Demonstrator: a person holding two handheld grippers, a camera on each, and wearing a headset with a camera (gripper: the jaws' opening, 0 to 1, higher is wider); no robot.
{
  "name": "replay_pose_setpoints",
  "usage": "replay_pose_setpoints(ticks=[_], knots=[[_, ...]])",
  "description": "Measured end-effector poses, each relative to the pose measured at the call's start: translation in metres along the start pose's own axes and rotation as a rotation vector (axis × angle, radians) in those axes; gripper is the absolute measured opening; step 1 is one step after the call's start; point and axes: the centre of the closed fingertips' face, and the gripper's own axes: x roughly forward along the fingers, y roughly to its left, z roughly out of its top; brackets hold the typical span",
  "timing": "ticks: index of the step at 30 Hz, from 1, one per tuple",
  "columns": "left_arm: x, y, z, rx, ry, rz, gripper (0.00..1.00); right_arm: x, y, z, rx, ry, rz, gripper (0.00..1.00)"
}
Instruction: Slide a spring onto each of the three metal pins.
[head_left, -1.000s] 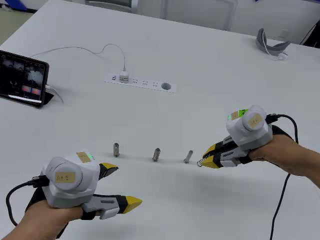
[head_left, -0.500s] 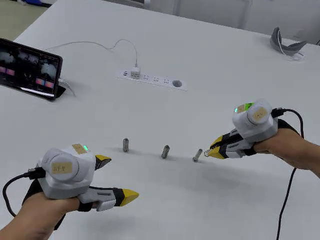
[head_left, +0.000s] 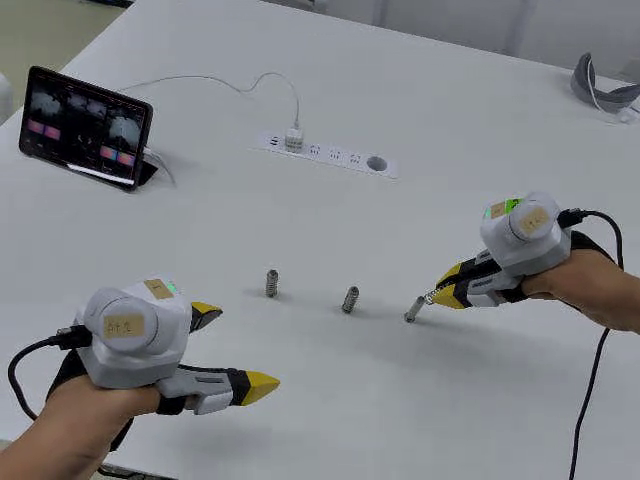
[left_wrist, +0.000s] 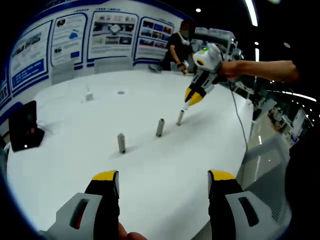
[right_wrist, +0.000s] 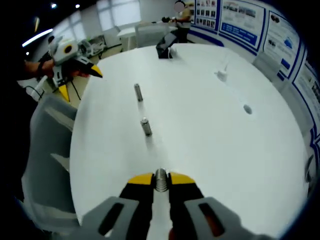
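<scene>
Jaws of the right gripper (head_left: 444, 296) pinch a spring (right_wrist: 160, 180) at the tip of the rightmost metal pin (head_left: 413, 311), evidently to thread it on; left gripper (head_left: 235, 348) jaws stand open, idle, well apart.

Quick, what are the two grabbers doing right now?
Left gripper: open, holding nothing.
Right gripper: shut on a spring.

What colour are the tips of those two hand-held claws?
Yellow on the left gripper and the right gripper, which pinches a spring; clearest in the head view.
</scene>
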Motion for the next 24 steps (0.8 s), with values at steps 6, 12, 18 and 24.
replay_pose_setpoints(ticks=[6,12,18,24], knots=[[-0.005,0.002,-0.002,-0.01,0.0,0.011,0.74,0.008,0.0,0.001,-0.01,0.012,0.012,0.13],[-0.007,0.003,-0.002,-0.025,-0.011,0.01,0.74,0.013,-0.001,0.001,-0.029,0.037,0.021,0.13],[-0.007,0.003,-0.002,-0.027,-0.011,0.012,0.73,0.014,-0.001,0.003,-0.04,0.048,0.025,0.13],[-0.006,0.002,-0.002,-0.027,-0.011,0.008,0.73,0.019,-0.001,0.002,-0.059,0.065,0.031,0.13]])
